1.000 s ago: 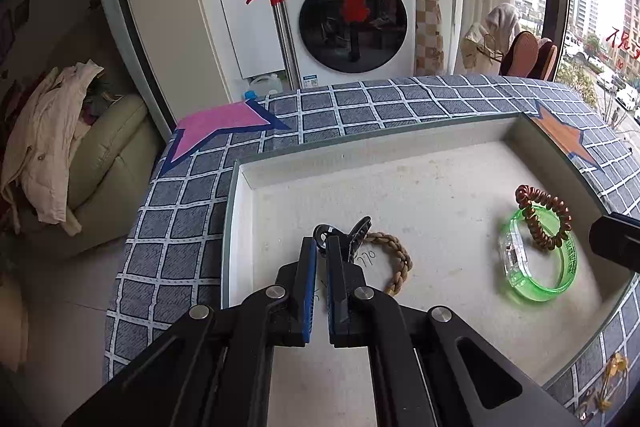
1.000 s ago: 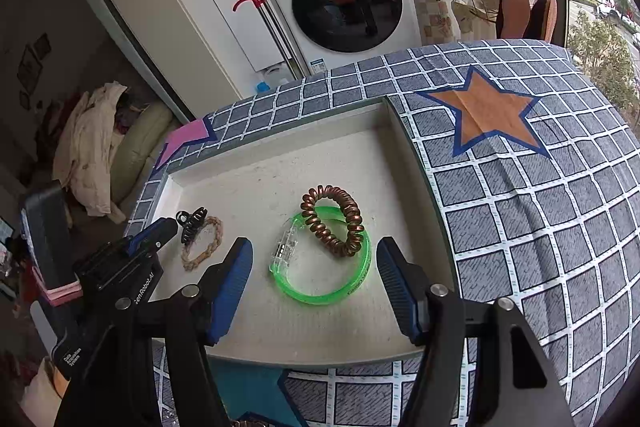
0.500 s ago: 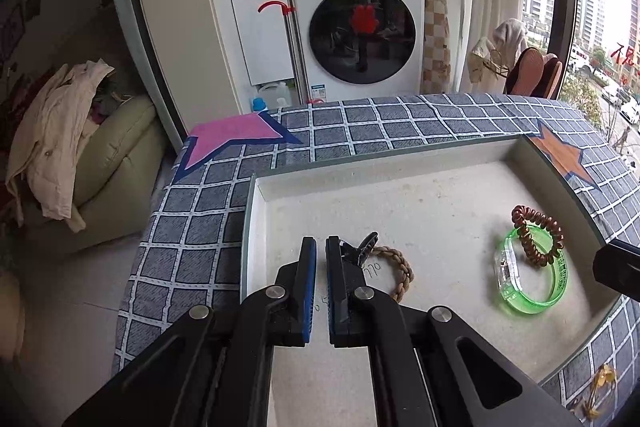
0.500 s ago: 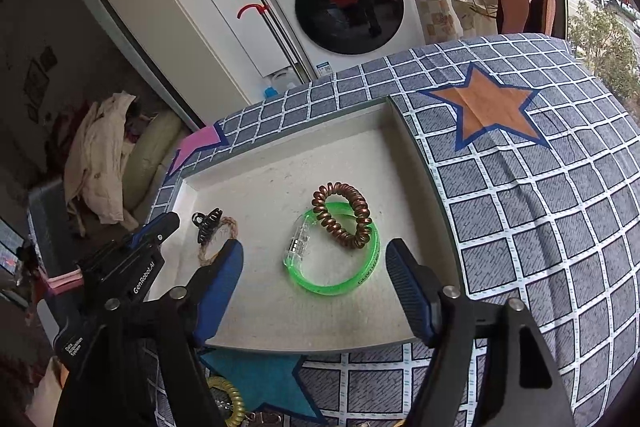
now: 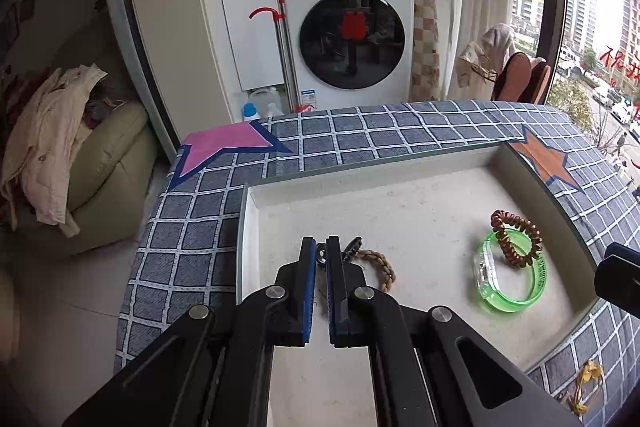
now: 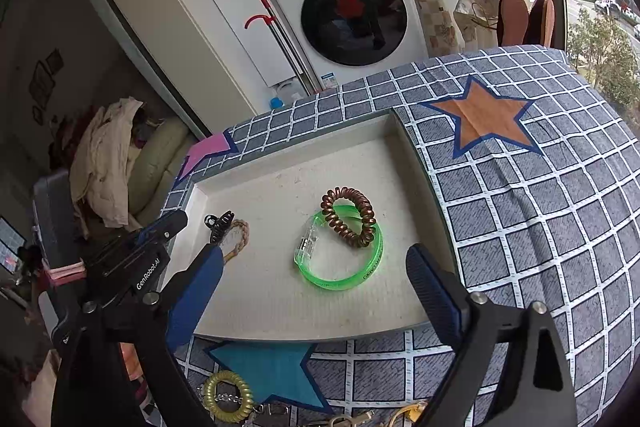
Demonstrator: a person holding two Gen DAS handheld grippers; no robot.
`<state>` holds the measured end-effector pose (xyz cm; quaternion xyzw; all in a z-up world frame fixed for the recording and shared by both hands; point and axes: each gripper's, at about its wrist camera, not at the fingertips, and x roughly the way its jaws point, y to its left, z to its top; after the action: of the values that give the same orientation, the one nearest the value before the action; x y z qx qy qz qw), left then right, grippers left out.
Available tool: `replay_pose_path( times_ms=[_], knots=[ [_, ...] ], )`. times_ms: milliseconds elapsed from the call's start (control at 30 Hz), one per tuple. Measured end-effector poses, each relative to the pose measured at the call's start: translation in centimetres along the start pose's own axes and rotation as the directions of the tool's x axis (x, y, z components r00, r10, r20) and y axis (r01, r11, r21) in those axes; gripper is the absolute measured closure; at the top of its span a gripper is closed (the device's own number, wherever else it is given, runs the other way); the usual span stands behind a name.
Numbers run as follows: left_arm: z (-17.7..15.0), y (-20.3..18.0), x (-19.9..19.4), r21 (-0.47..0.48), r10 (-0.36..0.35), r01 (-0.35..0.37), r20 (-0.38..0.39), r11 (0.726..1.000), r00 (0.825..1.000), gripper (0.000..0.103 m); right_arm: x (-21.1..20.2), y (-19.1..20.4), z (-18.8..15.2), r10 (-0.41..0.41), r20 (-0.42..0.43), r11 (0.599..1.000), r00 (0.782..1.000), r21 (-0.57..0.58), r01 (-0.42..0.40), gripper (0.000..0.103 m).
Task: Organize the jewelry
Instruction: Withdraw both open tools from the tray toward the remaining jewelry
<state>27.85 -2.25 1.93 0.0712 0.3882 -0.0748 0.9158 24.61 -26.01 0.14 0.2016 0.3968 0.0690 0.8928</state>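
Tray as landmark: right gripper over its near edge, jaws opening, empty (nothing between); loose yellow coil lies nearer still. Left gripper shut, empty.

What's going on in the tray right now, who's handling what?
Jewelry is being sorted into the shallow tray. The left gripper is shut and empty, above the black claw clip and braided bracelet. The right gripper is opening above the green bangle, which lies loose with the brown coil hair tie resting on it. More pieces wait on the cloth near the yellow coil tie.
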Motion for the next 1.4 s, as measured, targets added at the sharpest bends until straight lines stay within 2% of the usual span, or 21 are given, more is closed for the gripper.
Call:
replay_pose_path(
  times_ms=[33, 233, 567, 633, 733, 767, 800, 867, 1000, 1033, 1133, 1267, 1400],
  knots=[
    [0.0, 0.0, -0.1, -0.002, -0.006, 0.006, 0.004, 1.0, 1.0, 0.079, -0.1, 0.0, -0.1, -0.001, 0.0, 1.0, 1.0, -0.003, 0.001, 0.0],
    [0.1, 0.2, -1.1, -0.032, -0.022, 0.023, 0.031, 0.999, 0.999, 0.079, -1.0, -0.4, -0.3, 0.006, 0.019, 1.0, 1.0, 0.021, -0.006, 0.0],
    [-0.2, 0.3, -2.6, -0.011, -0.011, 0.012, 0.062, 1.0, 0.998, 0.079, -3.1, -0.8, -1.1, 0.012, 0.038, 0.999, 0.999, 0.034, -0.014, 0.0],
    [-0.3, 0.6, -3.2, -0.026, -0.029, 0.031, 0.078, 0.999, 0.997, 0.079, -3.5, -0.7, -1.3, 0.014, 0.043, 0.999, 0.999, 0.034, -0.015, 0.0],
    [-0.6, 1.5, -4.4, -0.085, -0.124, 0.134, 0.109, 0.987, 0.986, 0.077, -4.8, -0.6, -1.9, 0.024, 0.068, 0.999, 0.997, 0.034, -0.026, 0.0],
    [-0.7, 1.8, -5.0, -0.097, -0.146, 0.159, 0.132, 0.982, 0.98, 0.033, -5.3, -0.5, -2.2, 0.026, 0.077, 0.999, 0.997, 0.028, -0.028, 0.0],
    [-0.8, 1.9, -5.4, -0.1, -0.155, 0.169, 0.139, 0.98, 0.978, 0.0, -5.7, -0.5, -2.5, 0.027, 0.083, 0.999, 0.996, 0.024, -0.029, 0.0],
    [-0.9, 2.0, -4.9, -0.107, -0.18, 0.2, 0.173, 0.974, 0.968, 0.0, -6.2, -0.5, -3.0, 0.034, 0.087, 0.999, 0.996, 0.024, -0.036, 0.0],
    [-0.7, 1.6, -2.4, -0.117, -0.172, 0.191, 0.156, 0.975, 0.973, 0.0, -6.9, -0.8, -3.7, 0.053, 0.085, 0.997, 0.995, 0.047, -0.057, 0.0],
    [-0.6, 1.4, -2.1, -0.112, -0.159, 0.177, 0.152, 0.978, 0.976, 0.0, -7.1, -0.8, -3.9, 0.054, 0.083, 0.997, 0.995, 0.048, -0.058, 0.0],
    [-0.7, 0.4, -1.2, -0.064, -0.059, 0.07, 0.152, 0.996, 0.987, 0.0, -7.6, -0.7, -4.4, 0.05, 0.08, 0.997, 0.996, 0.046, -0.054, 0.0],
    [-1.9, -1.0, -0.8, -0.04, 0.057, -0.051, 0.169, 0.998, 0.984, 0.0, -8.3, -0.7, -5.2, 0.02, 0.065, 0.999, 0.998, 0.036, -0.022, 0.0],
    [-3.8, -1.3, 0.0, -0.049, 0.042, -0.036, 0.127, 0.998, 0.991, 0.0, -8.8, -0.7, -6.4, -0.016, 0.037, 1.0, 0.999, 0.024, 0.015, 0.0]
  ],
)
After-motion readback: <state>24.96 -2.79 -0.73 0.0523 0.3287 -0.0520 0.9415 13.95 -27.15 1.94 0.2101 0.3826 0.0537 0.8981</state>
